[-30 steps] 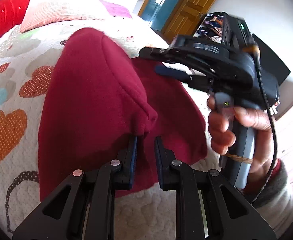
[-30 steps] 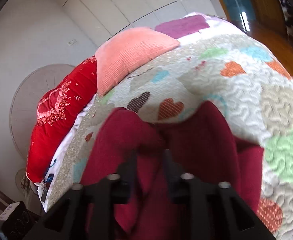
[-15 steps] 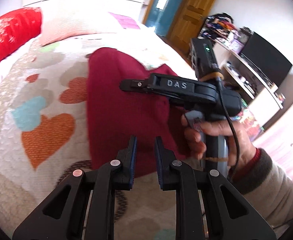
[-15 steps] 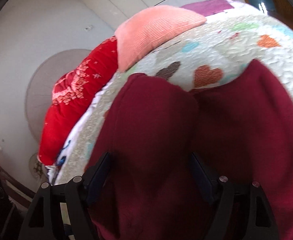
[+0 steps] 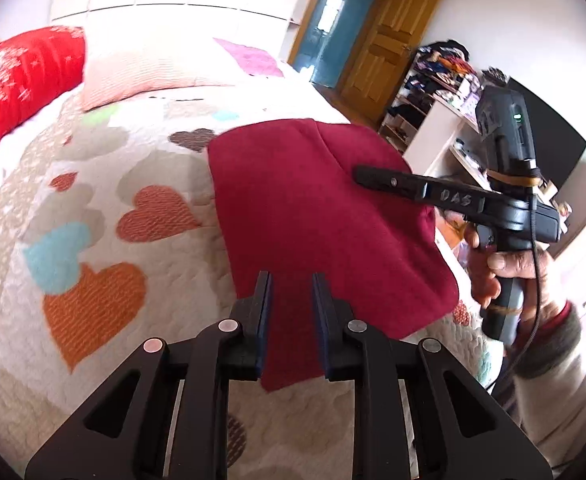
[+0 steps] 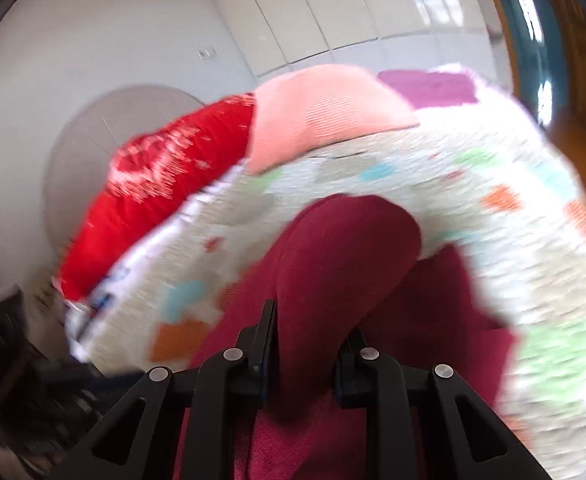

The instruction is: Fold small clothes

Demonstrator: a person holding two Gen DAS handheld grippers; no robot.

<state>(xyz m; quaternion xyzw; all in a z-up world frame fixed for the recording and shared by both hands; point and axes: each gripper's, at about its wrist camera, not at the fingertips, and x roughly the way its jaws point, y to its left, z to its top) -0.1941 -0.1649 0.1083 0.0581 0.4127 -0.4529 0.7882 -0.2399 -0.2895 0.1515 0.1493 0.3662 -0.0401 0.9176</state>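
Maroon fleece, soft and nappy, makes up the small garment (image 5: 317, 216) spread over a heart-patterned quilt (image 5: 105, 240) on the bed, its near edge trailing to a narrow tail toward the foot and its far end rounded and smooth. From the left wrist view, the left gripper (image 5: 291, 300) hangs just above that near tail with its blue-lined fingers (image 5: 263, 308) a narrow gap apart; the cloth shows through the gap, but the pads do not visibly pinch it, so whether it is gripped cannot be told. At the garment's right side a person's hand (image 5: 501, 276), in a grey cuff, holds the right gripper (image 5: 367, 174), whose black fingertip reaches over the fabric's upper right part. Seen from the right wrist camera, which is blurred, a raised fold of the same maroon cloth (image 6: 333, 264) stands between the right gripper's (image 6: 311, 328) fingers; its jaws have just been closing, and they are now clamped on that fold, which bulges up past the pads. A red pillow (image 5: 17, 80) and a peach cushion (image 5: 149, 68) sit at the head of the bed, well apart from the garment, with a wooden door (image 5: 389, 44) beyond.
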